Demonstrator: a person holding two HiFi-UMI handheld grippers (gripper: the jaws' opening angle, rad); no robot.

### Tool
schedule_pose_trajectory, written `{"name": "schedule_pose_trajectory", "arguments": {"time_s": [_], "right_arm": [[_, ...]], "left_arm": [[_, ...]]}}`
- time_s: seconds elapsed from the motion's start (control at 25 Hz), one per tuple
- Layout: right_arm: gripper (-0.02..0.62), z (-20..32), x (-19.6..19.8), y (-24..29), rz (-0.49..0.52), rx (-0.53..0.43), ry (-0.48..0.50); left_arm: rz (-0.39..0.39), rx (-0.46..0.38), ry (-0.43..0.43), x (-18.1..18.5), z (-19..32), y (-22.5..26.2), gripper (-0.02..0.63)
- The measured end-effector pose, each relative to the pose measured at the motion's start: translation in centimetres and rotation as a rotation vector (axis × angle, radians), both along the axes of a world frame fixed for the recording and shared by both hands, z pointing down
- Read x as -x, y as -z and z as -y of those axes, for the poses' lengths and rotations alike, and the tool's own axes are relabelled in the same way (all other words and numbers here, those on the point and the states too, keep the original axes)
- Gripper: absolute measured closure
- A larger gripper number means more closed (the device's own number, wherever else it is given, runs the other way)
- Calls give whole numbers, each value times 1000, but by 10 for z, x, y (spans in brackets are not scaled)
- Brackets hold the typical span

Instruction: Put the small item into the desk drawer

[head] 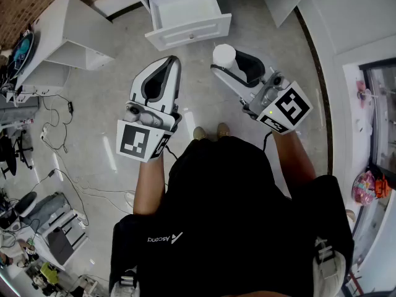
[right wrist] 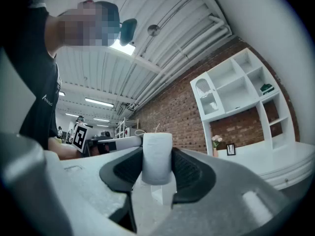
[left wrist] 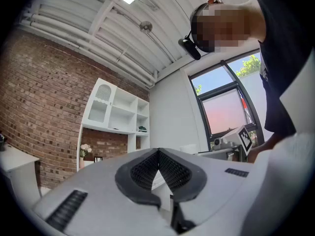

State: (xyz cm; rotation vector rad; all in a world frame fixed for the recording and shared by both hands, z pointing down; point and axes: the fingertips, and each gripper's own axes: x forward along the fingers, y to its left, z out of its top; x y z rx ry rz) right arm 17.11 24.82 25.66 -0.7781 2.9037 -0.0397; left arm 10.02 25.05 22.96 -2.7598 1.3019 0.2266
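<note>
The right claw (head: 226, 62) is clamped on the item (head: 223, 54), a small white cylinder pinched between the dark pads with its upper end standing proud of them. The left claw (head: 171, 61) is closed with its tips together and nothing in it, held just beside the right one. Both hang over bare floor (head: 99, 104), and the open drawer (head: 189, 34) lies well ahead of them, so the item has a stretch of air to cross. To my eye the chief risk is the grip itself. The cylinder looks smooth and round, and only part of its length is caught, so a jolt or a tilt on the way forward could let it slide out, fall to the floor and roll off. Letting go too soon would do the same, dropping it short of the drawer front. Coming in too low could knock the item against that front edge and push it askew in the pads. The idle left claw rides close enough that a careless swing might bump the right one.
</note>
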Motion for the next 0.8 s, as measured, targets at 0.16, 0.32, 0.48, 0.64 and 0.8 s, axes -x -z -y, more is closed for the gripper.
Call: {"name": "schedule_pose_trajectory", "arguments": {"time_s": [0.16, 0.32, 0.48, 0.64, 0.8], "right_arm": [[419, 3, -1, -2, -6, -5, 5], [419, 5, -8, -2, -5, -10, 11], [419, 10, -20, 1, 10, -11, 18], [419, 16, -32, 0, 19, -12, 38], [418, 25, -38, -2, 19, -18, 57]], "left_arm": [[1, -2, 6, -2, 5, -1, 607], [5, -4, 13, -10, 8, -1, 607], [9, -10, 29, -19, 14, 1, 607], [19, -12, 55, -29, 22, 0, 607], [28, -12, 87, -30, 27, -2, 607]]}}
